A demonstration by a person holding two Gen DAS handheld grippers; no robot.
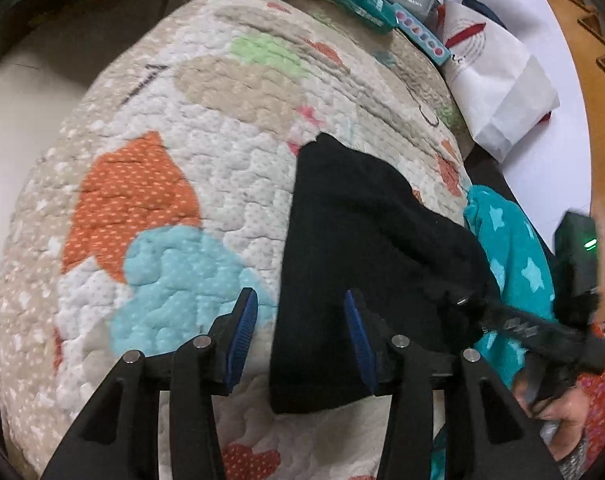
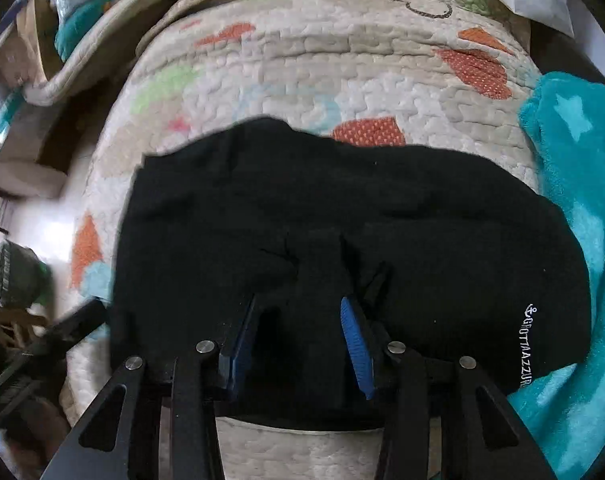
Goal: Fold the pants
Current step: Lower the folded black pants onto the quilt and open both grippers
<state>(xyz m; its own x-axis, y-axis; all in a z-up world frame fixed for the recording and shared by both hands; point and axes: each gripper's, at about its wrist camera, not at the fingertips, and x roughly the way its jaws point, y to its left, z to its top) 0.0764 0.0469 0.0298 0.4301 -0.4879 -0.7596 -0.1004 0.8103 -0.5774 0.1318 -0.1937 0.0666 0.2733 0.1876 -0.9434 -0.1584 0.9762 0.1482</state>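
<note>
Pants point(image 2: 342, 216) flat on quilt point(image 2: 342, 68); both grippers open.

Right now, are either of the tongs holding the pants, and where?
Neither. The left tongs stand open over the black pants' edge. The right tongs stand open over the pants' near edge, fabric between the pads but not pinched.

Left claw point(image 1: 300, 334): blue-padded fingers spread wide apart, pointing forward and downward, nothing gripped between them. Right claw point(image 2: 298, 340): fingers likewise parted, angled downward. In the left wrist view the right claw appears at the right edge, held by a bare hand point(image 1: 558, 408).
</note>
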